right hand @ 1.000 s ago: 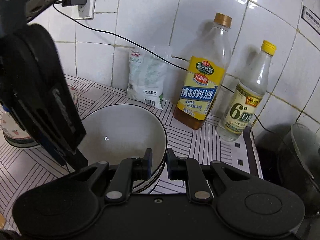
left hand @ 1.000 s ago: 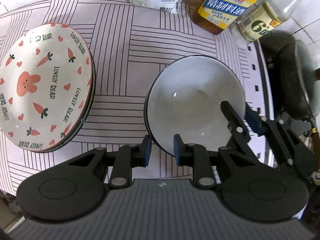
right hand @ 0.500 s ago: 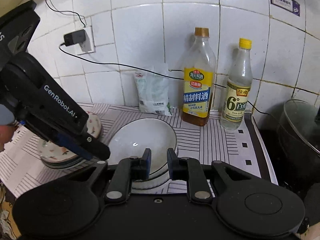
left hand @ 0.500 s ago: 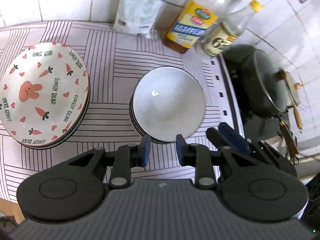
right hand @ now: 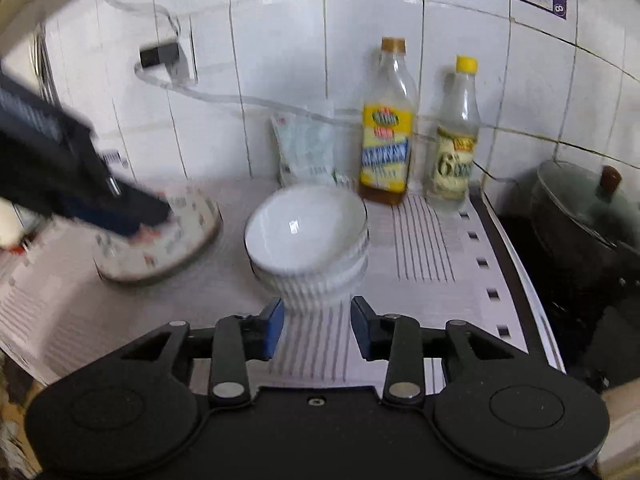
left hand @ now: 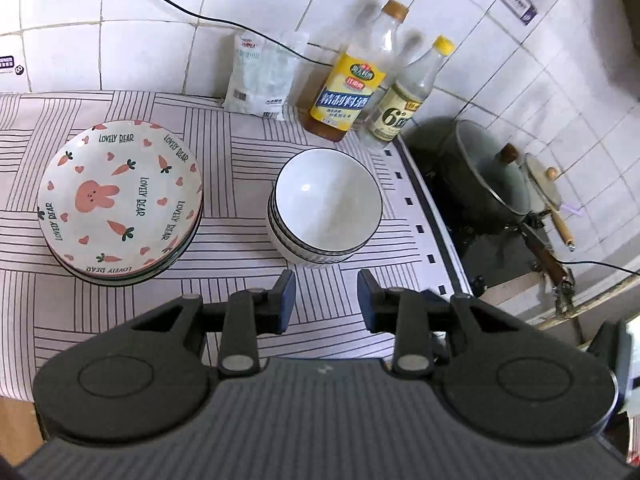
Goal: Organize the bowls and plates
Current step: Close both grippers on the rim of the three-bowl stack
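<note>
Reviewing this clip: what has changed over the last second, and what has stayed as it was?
Both grippers pulled back and up from the white bowl stack. The left gripper and right gripper now have wider gaps between their fingers and hold nothing. The bowls, the bunny plate stack, the two bottles and the pot stayed put.

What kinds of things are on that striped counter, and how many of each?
Stacks of dishes: 2, the rabbit-pattern plates and the white bowls; the number in each stack is unclear.
Bottles: 2, the yellow-label bottle and the yellow-cap bottle.
Plastic bags: 1, the white bag.
Total: 5.
</note>
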